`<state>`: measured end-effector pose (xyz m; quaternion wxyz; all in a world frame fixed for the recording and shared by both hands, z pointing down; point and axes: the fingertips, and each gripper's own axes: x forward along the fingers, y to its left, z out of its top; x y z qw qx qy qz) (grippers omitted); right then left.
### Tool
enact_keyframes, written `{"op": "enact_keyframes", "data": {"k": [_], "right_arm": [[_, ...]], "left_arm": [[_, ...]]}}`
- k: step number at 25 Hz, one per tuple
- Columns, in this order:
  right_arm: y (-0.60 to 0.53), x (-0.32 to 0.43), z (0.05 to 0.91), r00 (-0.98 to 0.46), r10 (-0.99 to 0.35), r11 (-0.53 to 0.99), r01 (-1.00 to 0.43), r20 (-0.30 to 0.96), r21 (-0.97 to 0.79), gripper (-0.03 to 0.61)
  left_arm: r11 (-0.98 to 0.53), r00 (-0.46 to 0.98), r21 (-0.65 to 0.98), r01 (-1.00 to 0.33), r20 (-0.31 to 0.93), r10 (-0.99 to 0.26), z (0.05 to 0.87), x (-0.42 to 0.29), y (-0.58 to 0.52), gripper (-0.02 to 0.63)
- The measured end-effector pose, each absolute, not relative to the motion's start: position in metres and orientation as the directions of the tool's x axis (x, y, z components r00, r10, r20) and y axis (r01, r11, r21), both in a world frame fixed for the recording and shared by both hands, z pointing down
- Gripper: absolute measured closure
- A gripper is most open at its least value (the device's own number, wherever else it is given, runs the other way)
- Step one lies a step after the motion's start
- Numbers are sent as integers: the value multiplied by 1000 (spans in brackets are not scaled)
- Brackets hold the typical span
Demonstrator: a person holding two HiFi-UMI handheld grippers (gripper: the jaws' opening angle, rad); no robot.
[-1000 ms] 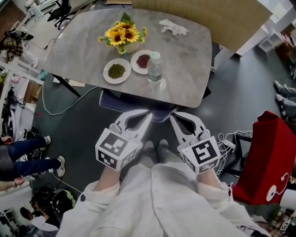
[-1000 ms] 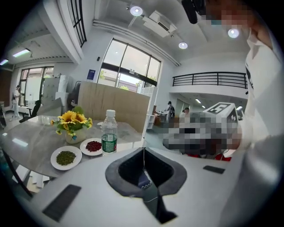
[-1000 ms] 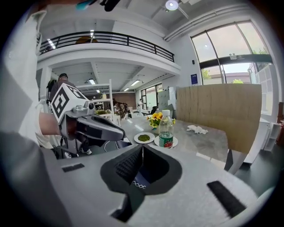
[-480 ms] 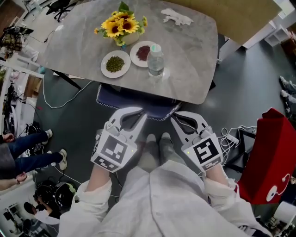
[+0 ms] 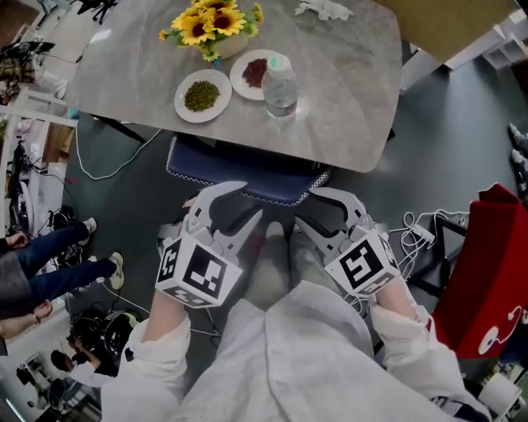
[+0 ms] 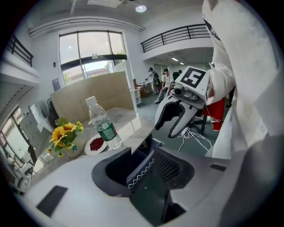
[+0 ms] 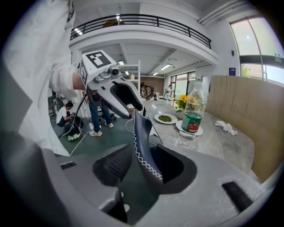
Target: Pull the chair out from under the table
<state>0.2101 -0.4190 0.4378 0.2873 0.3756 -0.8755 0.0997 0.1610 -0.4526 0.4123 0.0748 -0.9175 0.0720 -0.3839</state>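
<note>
A dark grey floor (image 5: 445,124) is spreading across the room, with loose cables (image 5: 421,231) trailing at 3 o'clock and a bystander's legs (image 5: 49,268) showing at 9 o'clock. The grey stone-look tabletop (image 5: 346,91) is filling 12 o'clock, carrying sunflowers (image 5: 200,23), a water bottle (image 5: 280,82) and two plates (one (image 5: 202,95) of green grains, one (image 5: 254,72) of red). The dark blue chair (image 5: 247,177) is sitting tucked under the tabletop's near edge. The left gripper (image 5: 247,202) and right gripper (image 5: 309,208) are both opening their jaws, each straddling the chair's stitched back. A red object (image 5: 487,272) at 4 o'clock is running off the frame, so I cannot tell what it is. The tabletop is hiding the chair's seat and legs.
</note>
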Motion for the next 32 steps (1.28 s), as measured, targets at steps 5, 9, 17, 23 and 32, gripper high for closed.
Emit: {"op": "enact_keyframes", "data": {"k": [5,9,17,23,32], "right_arm": [[-419,214,467,-531,-569,728,-680,628,85,399],[-420,216,496,-504,-528,756,-646,684,108,347],[-432,220,532,-453,-508,791,-582,733,188,327],[-440,219,551,-442,-507,795,-570,740,205,324],[-448,218,569,-445,-490,805,-562,750,192,324]], "left_arm": [[-970,616,-242,14,766,-183,445,154,-451,411],[-964,563,-263,38,803,-197,467,149,-460,381],[-951,481,-287,110,853,-202,496,151,-469,351],[-939,455,-314,139,863,-221,503,154,-473,351],[-920,396,-355,166,879,-267,508,151,-478,353]]}}
